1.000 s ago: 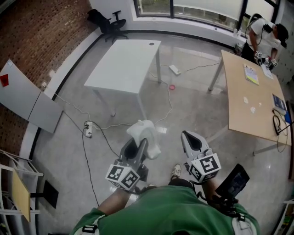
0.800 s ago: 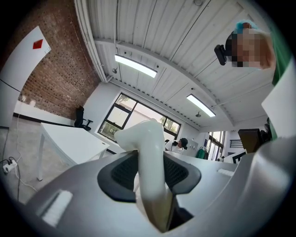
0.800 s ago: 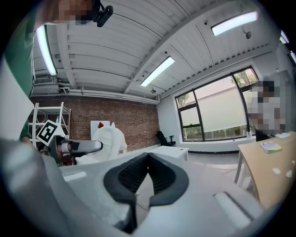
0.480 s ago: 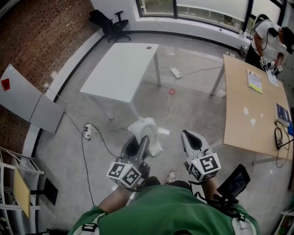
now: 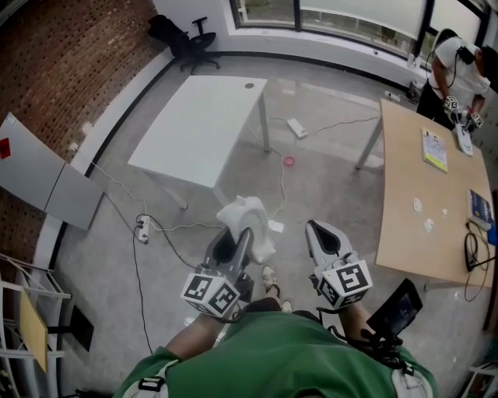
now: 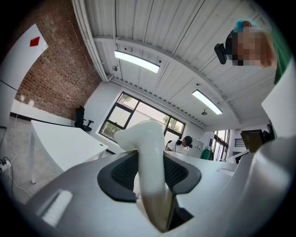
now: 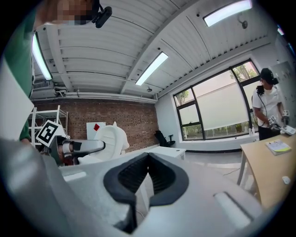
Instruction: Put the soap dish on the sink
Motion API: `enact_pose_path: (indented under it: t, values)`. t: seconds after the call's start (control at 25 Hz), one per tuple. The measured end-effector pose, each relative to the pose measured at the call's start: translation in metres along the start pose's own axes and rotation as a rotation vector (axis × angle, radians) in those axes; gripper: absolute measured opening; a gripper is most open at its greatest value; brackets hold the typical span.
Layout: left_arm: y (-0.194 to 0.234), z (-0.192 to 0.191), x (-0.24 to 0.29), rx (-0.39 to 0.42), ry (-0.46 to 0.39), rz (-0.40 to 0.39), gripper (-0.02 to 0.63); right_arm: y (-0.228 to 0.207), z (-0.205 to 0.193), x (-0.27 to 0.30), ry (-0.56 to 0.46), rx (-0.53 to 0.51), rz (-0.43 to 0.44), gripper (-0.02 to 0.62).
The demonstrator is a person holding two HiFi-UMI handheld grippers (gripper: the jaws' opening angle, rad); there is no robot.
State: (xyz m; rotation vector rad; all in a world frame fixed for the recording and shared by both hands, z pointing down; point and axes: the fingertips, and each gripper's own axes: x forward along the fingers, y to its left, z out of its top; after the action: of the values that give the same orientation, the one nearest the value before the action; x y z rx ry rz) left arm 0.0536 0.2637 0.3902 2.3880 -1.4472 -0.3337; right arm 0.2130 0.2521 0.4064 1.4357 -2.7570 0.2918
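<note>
1. The grey polished floor [image 5: 327, 179] fills most of the head view, with thin cables trailing across it.
2. A brick wall [image 5: 62, 70] runs along the left side, and a row of windows [image 5: 342, 15] crosses the far end.
3. A long wooden table [image 5: 424, 202] stands at the right, with papers and small items on it.
4. A white table [image 5: 198, 128] stands left of centre, farther away than the grippers.
5. The person holding the grippers wears a green top [image 5: 272, 357], seen at the near edge.
6. White panels [image 5: 31, 167], one bearing a red diamond, lean by the brick wall at the left.
7. Another person [image 5: 455, 66] in a white top stands at the far right end of the wooden table.
8. A black office chair [image 5: 183, 35] sits in the far left corner.
9. The left gripper [image 5: 240, 237] is held out level over the floor. Its jaws are clamped on the soap dish, with the pads pressing on both sides.
10. The right gripper [image 5: 319, 229] is just to the right of it and well clear of the dish. Its jaws are closed together with nothing between them.
11. The soap dish [image 5: 247, 216] is white and curved. It sticks out beyond the left jaws, above the floor and nearer than the white table.
12. A white power strip [image 5: 142, 231] lies on the floor at the left, and another [image 5: 296, 127] lies beyond the white table.
</note>
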Motion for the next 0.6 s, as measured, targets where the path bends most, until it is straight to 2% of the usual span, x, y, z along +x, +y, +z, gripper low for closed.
enact_pose_path:
  t: [0.36,0.6]
  values:
    - [0.054,0.03,0.08,-0.013,-0.032,-0.044,0.15,-0.036,0.033,0.086,-0.011,-0.049,-0.035,0.003]
    - [0.078,0.032,0.121,-0.022,-0.012,-0.071,0.15,-0.065,0.035,0.122,-0.007,-0.043,-0.08,0.003]
